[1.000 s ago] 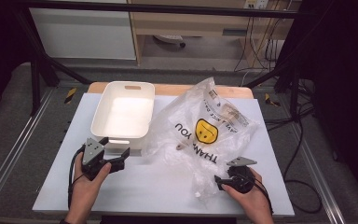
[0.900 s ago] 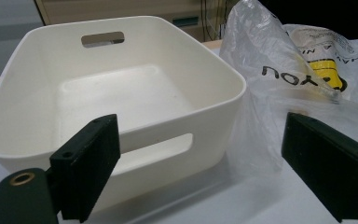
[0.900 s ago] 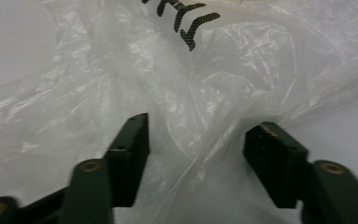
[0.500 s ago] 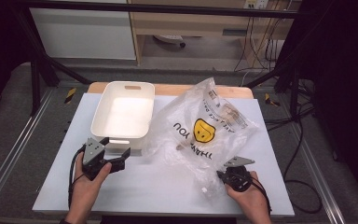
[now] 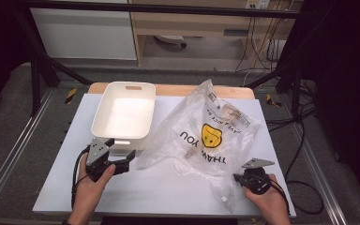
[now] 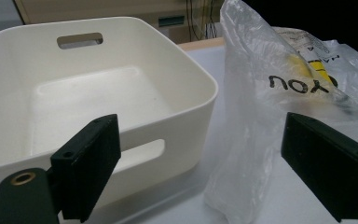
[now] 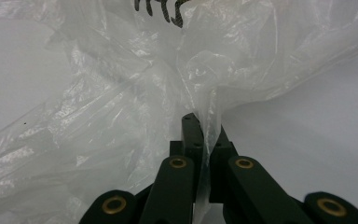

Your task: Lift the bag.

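Now plastic bag [image 5: 206, 136] lying diagonally, right gripper [image 7: 204, 140] pinching.

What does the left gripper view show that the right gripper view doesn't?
The left gripper view alone has the white bin, with handle slots in its walls, and the left gripper with jaws wide apart and nothing between them. The right gripper view alone has the right gripper shut on a thin fold of film. Both share the clear plastic bag with black lettering and the white table.
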Motion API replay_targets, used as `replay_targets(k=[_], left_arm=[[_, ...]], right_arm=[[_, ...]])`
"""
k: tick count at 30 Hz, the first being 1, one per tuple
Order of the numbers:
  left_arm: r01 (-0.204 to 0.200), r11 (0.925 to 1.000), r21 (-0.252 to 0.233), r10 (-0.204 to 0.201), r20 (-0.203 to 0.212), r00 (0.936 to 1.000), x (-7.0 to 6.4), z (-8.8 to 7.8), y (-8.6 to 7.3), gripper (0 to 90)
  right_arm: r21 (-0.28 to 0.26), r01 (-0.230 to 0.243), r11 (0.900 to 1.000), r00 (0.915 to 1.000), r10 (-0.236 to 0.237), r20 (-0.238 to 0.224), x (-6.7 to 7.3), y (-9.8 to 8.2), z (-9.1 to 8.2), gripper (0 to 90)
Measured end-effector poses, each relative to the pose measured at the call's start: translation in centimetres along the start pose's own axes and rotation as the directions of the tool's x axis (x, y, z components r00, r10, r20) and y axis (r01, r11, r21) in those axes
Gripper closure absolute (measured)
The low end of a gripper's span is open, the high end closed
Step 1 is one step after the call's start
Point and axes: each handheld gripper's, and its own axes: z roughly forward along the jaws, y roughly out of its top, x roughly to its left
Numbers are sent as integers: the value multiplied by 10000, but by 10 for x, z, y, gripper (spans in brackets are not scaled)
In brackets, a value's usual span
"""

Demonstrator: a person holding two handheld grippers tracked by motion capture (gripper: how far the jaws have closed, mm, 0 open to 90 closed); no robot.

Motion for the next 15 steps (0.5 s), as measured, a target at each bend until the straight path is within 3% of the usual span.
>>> replay_targets(k=[9,15], left_arm=[[-232,9997,80,227,621,9978,-22,1,3,121],[-272,9993,252,235,1372,9903,-46,6,5,124]], right_arm=[[309,-64,9995,9993,53,368,-28,-11,-12,900],[377,-391,9985,9970,364,685,-48,-18,-20,900]])
